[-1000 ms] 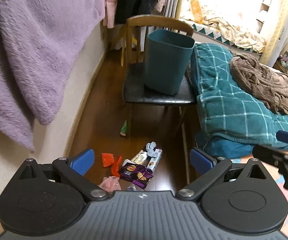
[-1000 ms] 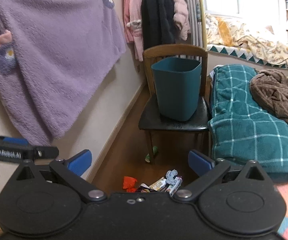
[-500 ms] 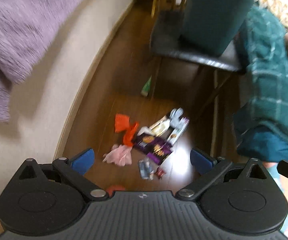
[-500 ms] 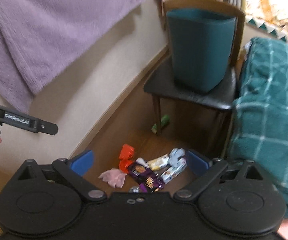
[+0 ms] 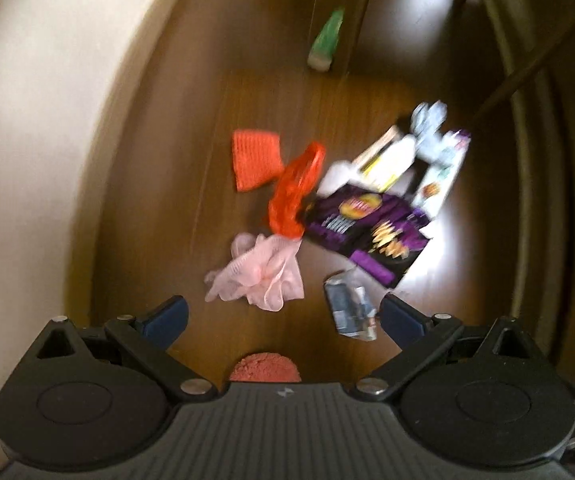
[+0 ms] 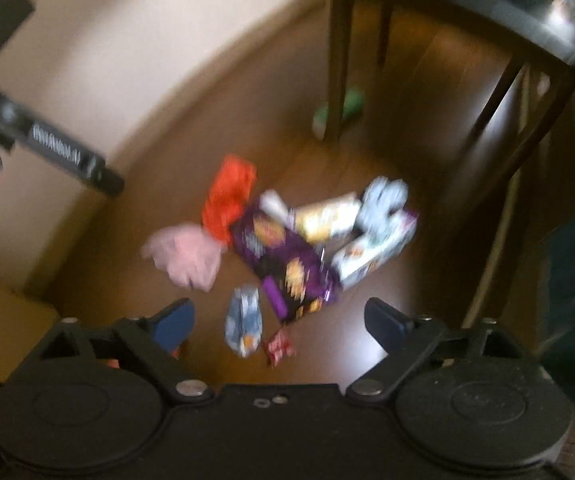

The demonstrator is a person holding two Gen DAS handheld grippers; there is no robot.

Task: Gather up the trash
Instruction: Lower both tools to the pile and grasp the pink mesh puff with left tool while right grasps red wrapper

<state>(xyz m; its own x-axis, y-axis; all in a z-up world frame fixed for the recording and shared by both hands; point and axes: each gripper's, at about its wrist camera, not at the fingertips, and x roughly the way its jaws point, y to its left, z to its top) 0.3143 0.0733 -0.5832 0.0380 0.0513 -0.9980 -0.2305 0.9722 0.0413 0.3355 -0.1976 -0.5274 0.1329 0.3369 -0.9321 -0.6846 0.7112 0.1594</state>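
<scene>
The left gripper (image 5: 283, 316) is standing with its jaws wide apart and nothing between them, pointing almost straight down over the floor (image 5: 159, 184). The right gripper (image 6: 279, 316) is also gaping and empty; its jaws have just been closing a little, with nothing caught between them, and it is tilting steeply downward.

Just beyond the left fingertips (image 5: 167, 314) a pink net (image 5: 259, 272) is lying beside a small crumpled wrapper (image 5: 349, 308). Farther out, an orange net (image 5: 293, 194) is touching a purple snack bag (image 5: 367, 232), with pale packets (image 5: 391, 156) behind it. A green piece (image 5: 327, 40) is sitting apart by a chair leg (image 6: 337, 60).

Judgement: all of this litter is looking light, limp and crushable; the film bag is likely slippery when flat, so a pinch at a raised edge or bunched fold is appearing safest. The nets are offering an easy hold anywhere. Both views are blurring.
</scene>
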